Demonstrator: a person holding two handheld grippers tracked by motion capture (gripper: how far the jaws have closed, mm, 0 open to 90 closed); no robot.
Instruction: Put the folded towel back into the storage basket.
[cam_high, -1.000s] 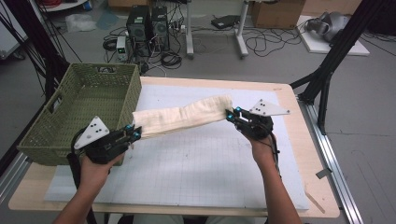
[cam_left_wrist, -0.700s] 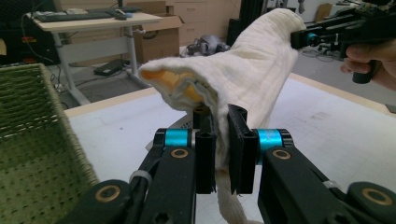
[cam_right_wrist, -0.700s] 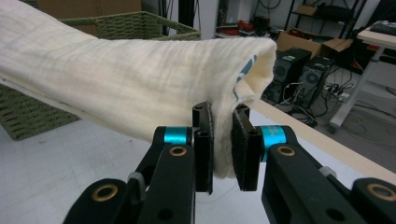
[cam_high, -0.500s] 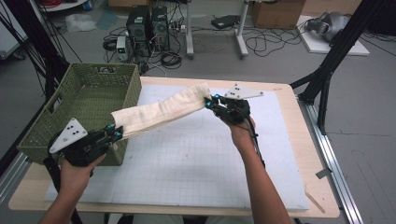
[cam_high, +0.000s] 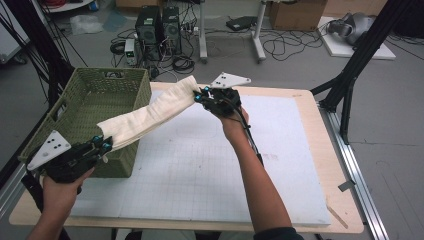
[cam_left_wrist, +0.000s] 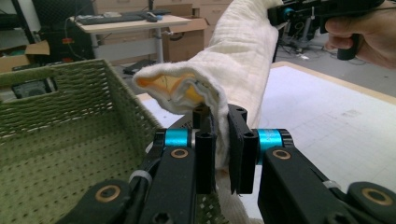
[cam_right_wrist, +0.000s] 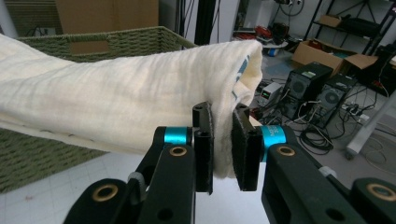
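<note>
Your left gripper (cam_high: 103, 147) pinches one end of the folded cream cloth (cam_high: 150, 112). Your right gripper (cam_high: 200, 95) pinches the other. The cloth hangs over the green basket's (cam_high: 80, 117) near corner.

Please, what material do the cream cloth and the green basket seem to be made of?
The cream cloth looks like soft woven cotton, perhaps a gauze-like towel: matte, with fine crinkled ribs and thick folded layers. The green basket appears to be woven from cord or plastic wicker, judging by its regular braided pattern and dull finish; which one is unclear.

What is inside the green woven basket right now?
The green woven basket looks empty: bare woven floor and walls in the left gripper view. The folded cream cloth stretches above its near corner, hiding that part of the interior.
</note>
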